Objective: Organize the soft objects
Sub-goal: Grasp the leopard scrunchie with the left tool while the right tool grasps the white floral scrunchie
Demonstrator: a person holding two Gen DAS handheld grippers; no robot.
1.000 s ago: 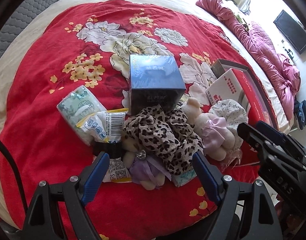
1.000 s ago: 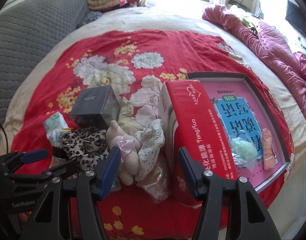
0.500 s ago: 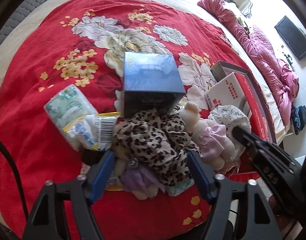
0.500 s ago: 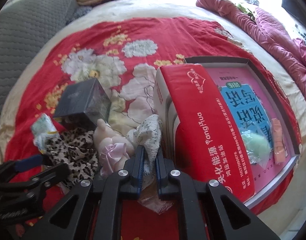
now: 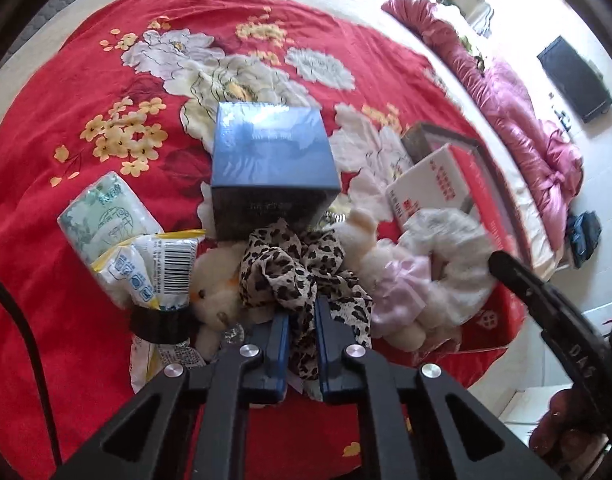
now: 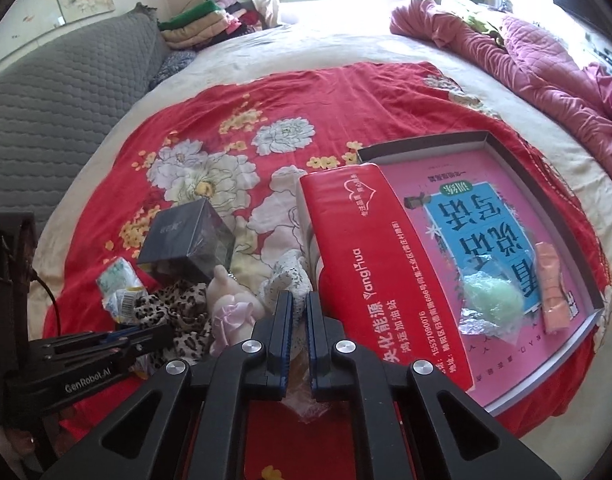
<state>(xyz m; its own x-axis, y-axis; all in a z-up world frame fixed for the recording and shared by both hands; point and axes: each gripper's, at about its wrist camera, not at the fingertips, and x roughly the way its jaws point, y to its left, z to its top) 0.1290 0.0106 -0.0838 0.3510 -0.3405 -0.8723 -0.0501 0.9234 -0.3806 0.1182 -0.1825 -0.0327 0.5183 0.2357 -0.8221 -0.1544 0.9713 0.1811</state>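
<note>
My left gripper [image 5: 302, 312] is closing, its pads pressing on the leopard-print scrunchie [image 5: 294, 268] in the pile on the red floral bedspread [image 5: 86, 80]. A cream plush bear [image 5: 214, 284] lies left of it, and another with a pink bow [image 5: 390, 280] lies to its right. In the right wrist view my right gripper [image 6: 299, 300] is closing, nearly shut on the edge of the white floral scrunchie [image 6: 286, 276], next to the red tissue box [image 6: 366, 264]. The pink-bow bear [image 6: 234, 304] lies just left of these fingers.
A dark blue box [image 5: 270, 168] stands behind the pile. A green tissue pack [image 5: 102, 212] and a snack packet [image 5: 154, 268] lie to the left. A shallow tray [image 6: 486, 136] on the right holds a pink book, a green bagged item [image 6: 490, 300] and a peach item [image 6: 554, 288]. A pink quilt [image 6: 546, 60] lies beyond.
Both grippers went from wide open to shut. The left closed on the leopard scrunchie, uncovering the bear beside it. The right closed on the white floral scrunchie and shifted a little.
</note>
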